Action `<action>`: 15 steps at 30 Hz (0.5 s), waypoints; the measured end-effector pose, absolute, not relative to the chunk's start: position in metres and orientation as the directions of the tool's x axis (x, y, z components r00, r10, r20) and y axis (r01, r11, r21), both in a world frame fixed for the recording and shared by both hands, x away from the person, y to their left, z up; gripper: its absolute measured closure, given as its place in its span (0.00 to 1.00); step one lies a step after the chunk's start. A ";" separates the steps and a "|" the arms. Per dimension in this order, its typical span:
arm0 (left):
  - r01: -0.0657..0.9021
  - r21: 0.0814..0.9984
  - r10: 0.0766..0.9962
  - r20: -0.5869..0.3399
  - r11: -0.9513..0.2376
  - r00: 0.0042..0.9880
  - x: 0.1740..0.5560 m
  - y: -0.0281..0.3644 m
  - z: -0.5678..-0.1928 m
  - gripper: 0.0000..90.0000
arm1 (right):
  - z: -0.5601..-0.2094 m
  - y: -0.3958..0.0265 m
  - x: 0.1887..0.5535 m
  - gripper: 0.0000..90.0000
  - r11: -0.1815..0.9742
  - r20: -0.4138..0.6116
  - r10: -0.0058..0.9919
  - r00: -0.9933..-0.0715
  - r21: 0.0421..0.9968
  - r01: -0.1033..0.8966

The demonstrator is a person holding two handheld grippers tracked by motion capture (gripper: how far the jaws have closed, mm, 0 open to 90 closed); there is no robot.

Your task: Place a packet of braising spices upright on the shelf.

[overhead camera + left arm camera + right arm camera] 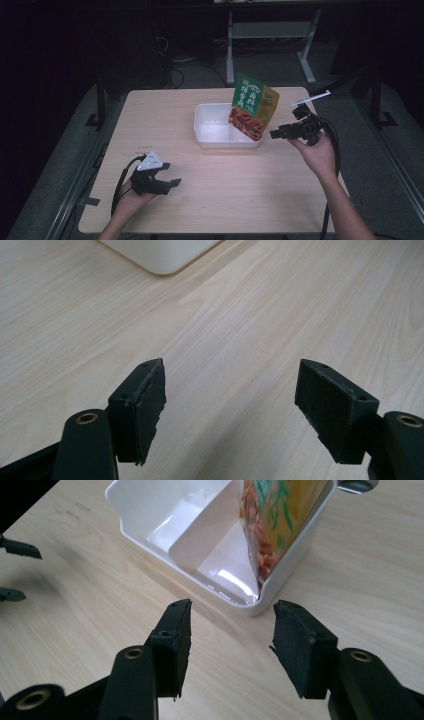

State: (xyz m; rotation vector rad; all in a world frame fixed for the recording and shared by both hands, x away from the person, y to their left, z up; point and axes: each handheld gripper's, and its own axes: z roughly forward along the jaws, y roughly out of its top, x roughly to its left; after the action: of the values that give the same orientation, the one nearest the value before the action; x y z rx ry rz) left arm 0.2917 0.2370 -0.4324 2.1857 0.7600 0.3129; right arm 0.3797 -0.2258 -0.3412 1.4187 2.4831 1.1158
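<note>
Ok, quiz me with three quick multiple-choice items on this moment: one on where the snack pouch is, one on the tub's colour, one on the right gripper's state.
1. Where is the snack pouch?
A. flat on the table
B. standing tilted in the tub's right end
C. between the left gripper's jaws

2. What colour is the tub?
A. white
B. blue
C. black

3. How is the right gripper?
A. shut on the pouch
B. shut on the tub's rim
C. open, holding nothing

Answers:
1 B, the pouch leans against the tub's right wall, top sticking out.
2 A, its walls and divider are white.
3 C, bare table wood shows between its parted jaws.
</note>
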 end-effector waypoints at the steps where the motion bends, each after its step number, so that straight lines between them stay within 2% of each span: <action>1: 0.419 0.750 0.612 -0.023 -0.512 0.790 0.292 0.237 -0.433 0.31 | -0.343 -0.226 0.378 0.54 0.313 0.276 0.771 -0.573 0.620 0.720; 15: 0.425 0.752 0.617 -0.031 -0.504 0.786 0.293 0.239 -0.432 0.31 | -0.357 -0.226 0.360 0.54 0.325 0.283 0.754 -0.594 0.624 0.710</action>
State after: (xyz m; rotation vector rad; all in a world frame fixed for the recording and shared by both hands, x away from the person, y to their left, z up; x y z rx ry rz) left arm 0.2928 0.2392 -0.4323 2.1772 0.7699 0.3081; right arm 0.3600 -0.2257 -0.3570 1.3872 2.5087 1.1333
